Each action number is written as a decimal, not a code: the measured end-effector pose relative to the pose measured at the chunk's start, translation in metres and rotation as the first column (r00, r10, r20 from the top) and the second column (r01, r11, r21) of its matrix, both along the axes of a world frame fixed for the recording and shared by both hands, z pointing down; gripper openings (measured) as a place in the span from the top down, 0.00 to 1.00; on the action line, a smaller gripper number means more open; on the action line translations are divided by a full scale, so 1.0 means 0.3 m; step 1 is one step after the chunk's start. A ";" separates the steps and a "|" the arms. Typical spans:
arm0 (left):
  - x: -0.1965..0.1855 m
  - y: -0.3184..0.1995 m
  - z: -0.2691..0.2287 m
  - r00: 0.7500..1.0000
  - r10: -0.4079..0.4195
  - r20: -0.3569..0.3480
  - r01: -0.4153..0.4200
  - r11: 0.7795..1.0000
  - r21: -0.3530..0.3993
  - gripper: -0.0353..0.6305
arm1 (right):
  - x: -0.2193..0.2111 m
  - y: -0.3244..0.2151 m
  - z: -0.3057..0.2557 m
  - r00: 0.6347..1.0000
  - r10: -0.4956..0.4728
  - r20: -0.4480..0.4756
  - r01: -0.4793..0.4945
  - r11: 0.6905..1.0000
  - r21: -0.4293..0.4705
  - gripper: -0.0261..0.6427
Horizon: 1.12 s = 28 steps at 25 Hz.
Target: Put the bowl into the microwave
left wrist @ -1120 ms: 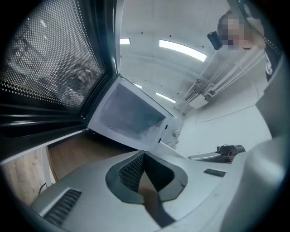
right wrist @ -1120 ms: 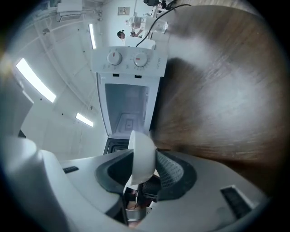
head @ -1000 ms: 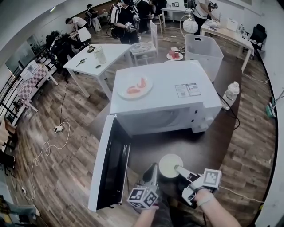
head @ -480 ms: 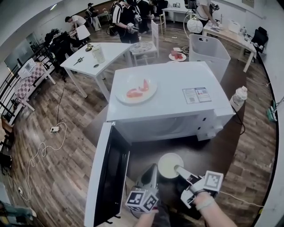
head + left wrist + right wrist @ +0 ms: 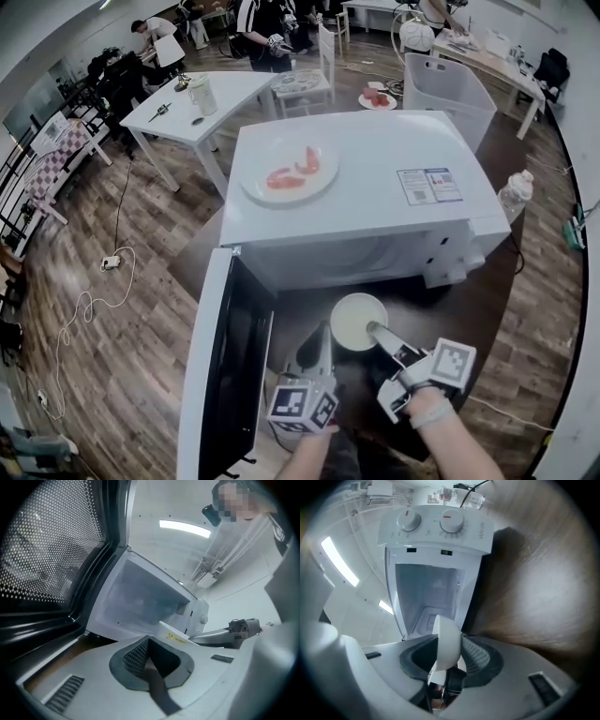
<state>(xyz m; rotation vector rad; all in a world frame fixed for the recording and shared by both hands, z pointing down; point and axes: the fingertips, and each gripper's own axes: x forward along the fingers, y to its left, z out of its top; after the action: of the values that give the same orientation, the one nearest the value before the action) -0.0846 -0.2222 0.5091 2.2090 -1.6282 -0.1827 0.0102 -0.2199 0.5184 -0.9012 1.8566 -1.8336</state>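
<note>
Head view: right tool [image 5: 377, 331] pinches the rim of a plain white round bowl [image 5: 354, 317]; left tool [image 5: 322, 334] pressed together.

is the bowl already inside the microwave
No, the bowl is held by the right claw outside the microwave, in front of its open cavity.

Grey left gripper [image 5: 323, 336], matching right gripper [image 5: 374, 331], black mesh fingers [image 5: 133, 657], 2 black-and-white marker cubes [image 5: 302, 406]

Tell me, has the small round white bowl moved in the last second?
Yes. The bowl, pinched in the right gripper, has come nearer the white microwave's open front in the head view.
</note>
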 end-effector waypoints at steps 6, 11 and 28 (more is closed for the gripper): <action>-0.016 -0.052 -0.018 0.998 -0.027 0.052 0.026 1.000 0.016 0.93 | -0.023 -0.073 -0.020 0.999 0.047 -0.022 -0.046 0.999 0.025 0.75; -0.028 -0.070 -0.017 0.998 -0.027 0.065 0.026 1.000 0.008 0.93 | -0.045 -0.122 -0.025 0.996 0.062 -0.069 -0.059 0.997 0.044 0.75; 0.018 -0.122 -0.029 0.995 0.021 0.099 -0.023 1.000 0.017 0.93 | -0.051 -0.262 -0.042 0.967 0.140 -0.214 -0.125 0.989 0.082 0.75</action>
<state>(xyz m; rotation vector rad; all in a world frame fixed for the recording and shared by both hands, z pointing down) -0.0791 -0.2587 0.5003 2.2820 -1.6586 -0.0841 -0.0052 -0.2986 0.5058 -1.2141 1.9220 -1.6369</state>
